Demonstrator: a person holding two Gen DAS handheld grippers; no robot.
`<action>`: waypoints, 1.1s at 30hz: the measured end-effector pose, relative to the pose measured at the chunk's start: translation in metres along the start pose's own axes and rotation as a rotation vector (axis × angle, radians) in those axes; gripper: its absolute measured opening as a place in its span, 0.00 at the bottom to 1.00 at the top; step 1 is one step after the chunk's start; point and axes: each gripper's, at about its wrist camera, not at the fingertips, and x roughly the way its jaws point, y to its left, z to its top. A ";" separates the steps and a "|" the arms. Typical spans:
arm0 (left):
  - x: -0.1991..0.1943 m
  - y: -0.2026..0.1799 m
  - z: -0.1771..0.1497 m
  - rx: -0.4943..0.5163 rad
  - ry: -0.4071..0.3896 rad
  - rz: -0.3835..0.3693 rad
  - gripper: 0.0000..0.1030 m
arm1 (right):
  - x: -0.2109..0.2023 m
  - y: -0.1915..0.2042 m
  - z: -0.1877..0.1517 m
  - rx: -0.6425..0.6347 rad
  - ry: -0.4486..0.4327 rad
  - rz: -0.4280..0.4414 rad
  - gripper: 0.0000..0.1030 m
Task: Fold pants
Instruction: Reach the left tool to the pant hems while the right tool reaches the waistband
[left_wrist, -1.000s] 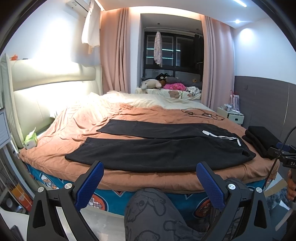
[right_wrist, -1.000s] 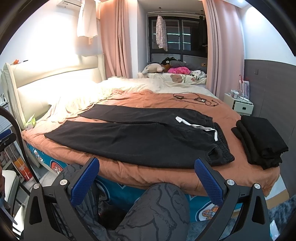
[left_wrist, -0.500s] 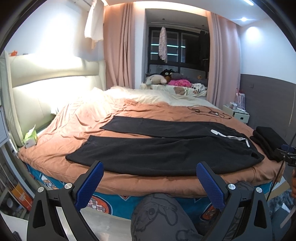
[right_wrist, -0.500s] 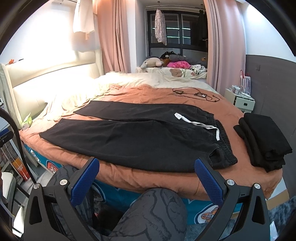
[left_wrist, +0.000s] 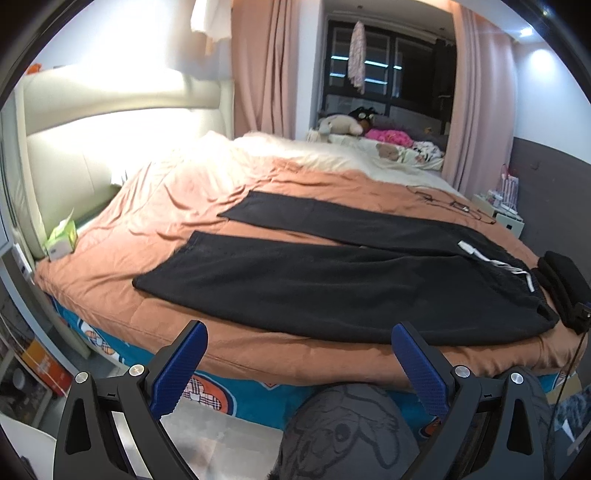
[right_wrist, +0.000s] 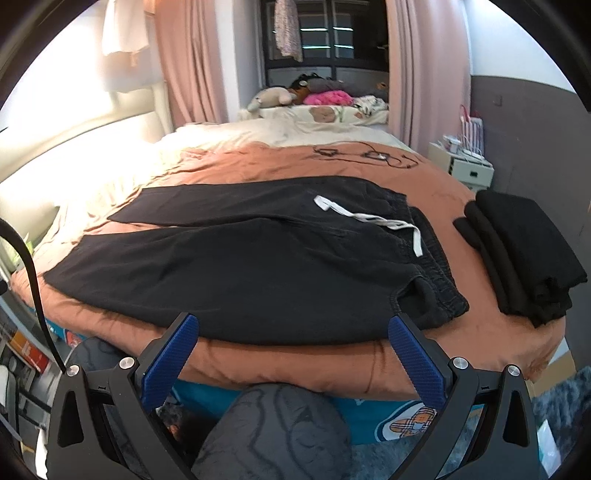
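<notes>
From my remote seat, the pants (right_wrist: 236, 273) looked like matt black fleecy cloth with a white woven drawstring (right_wrist: 369, 219), lying on a creased, faintly sheened rust-coloured bedspread (left_wrist: 177, 206), while my gripper pads (right_wrist: 173, 360) were ribbed blue plastic on matt black frames.

An orange-brown bedspread (right_wrist: 369, 162) covers the bed, with a cream padded headboard (left_wrist: 74, 155) at its left end. A green tissue box (left_wrist: 61, 240) sits by the headboard. Black cables (right_wrist: 365, 155) lie on the far side of the spread. A folded black garment stack (right_wrist: 517, 251) rests near the right edge. Stuffed toys (right_wrist: 273, 98) lie beyond, between pink curtains (left_wrist: 266, 66), and a white nightstand (right_wrist: 461, 166) stands at right.
</notes>
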 end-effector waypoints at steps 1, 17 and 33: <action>0.005 0.003 0.000 -0.007 0.009 0.004 0.98 | 0.004 -0.002 0.002 0.008 0.007 -0.005 1.00; 0.095 0.062 0.002 -0.175 0.158 0.021 0.85 | 0.041 -0.025 0.011 0.148 0.099 -0.083 1.00; 0.155 0.130 0.006 -0.396 0.219 0.056 0.81 | 0.050 -0.072 0.003 0.346 0.146 -0.116 1.00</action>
